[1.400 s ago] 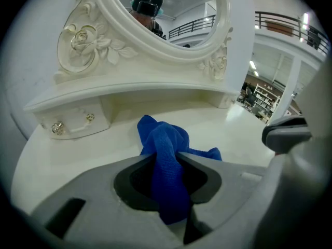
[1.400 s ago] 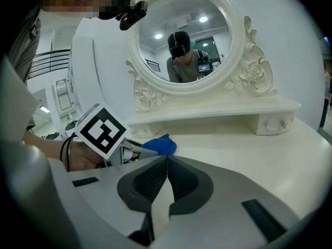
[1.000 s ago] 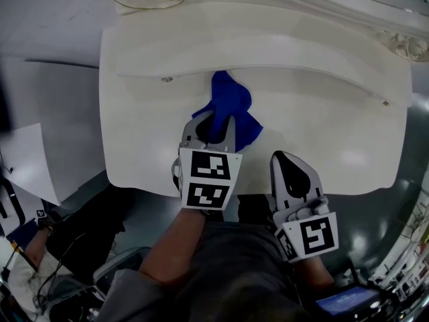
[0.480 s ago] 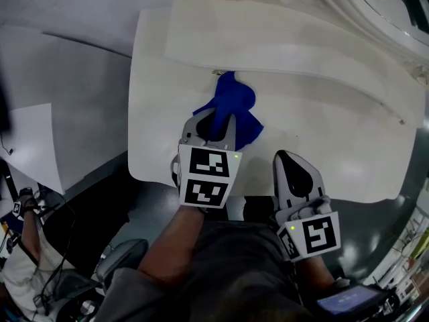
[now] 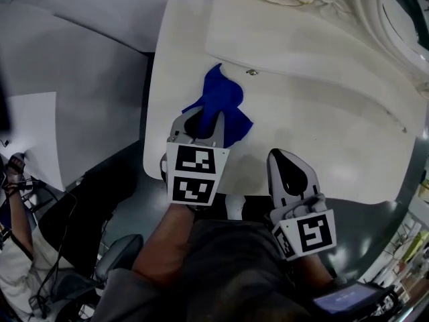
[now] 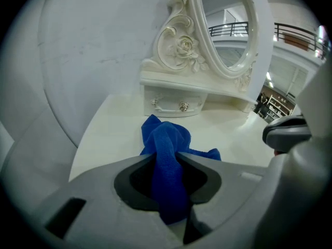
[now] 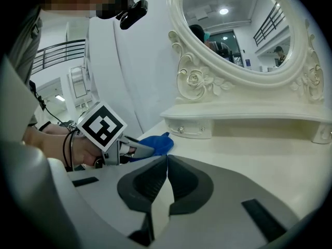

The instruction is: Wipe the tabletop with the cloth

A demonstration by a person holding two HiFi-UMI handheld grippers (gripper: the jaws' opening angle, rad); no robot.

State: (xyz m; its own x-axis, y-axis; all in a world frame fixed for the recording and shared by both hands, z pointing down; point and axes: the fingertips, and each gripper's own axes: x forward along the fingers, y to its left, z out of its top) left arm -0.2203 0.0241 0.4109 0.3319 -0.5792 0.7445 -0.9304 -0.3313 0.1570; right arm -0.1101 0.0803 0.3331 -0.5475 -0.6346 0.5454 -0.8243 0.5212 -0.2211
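A blue cloth [image 5: 219, 102] lies bunched on the white tabletop [image 5: 322, 146], close to its left end and just in front of the small drawer [image 6: 171, 105]. My left gripper [image 5: 201, 123] is shut on the cloth's near end. In the left gripper view the cloth [image 6: 166, 134] runs up between the two jaws, with its free part resting on the table. My right gripper [image 5: 283, 158] hangs over the table's front edge, to the right of the left one, shut with nothing in it. The right gripper view shows the cloth [image 7: 155, 143] and the left gripper [image 7: 132, 150] at left.
An ornate white mirror [image 6: 228, 30] on a raised shelf [image 7: 244, 113] stands along the back of the table. The table's rounded left edge [image 5: 151, 133] drops to grey floor. A white sheet [image 5: 33, 133] and another person's arm [image 5: 13, 170] are at far left.
Both grippers have moved left along the table. The left one has dragged the cloth from near the middle of the tabletop towards its left end. Both grips are unchanged.
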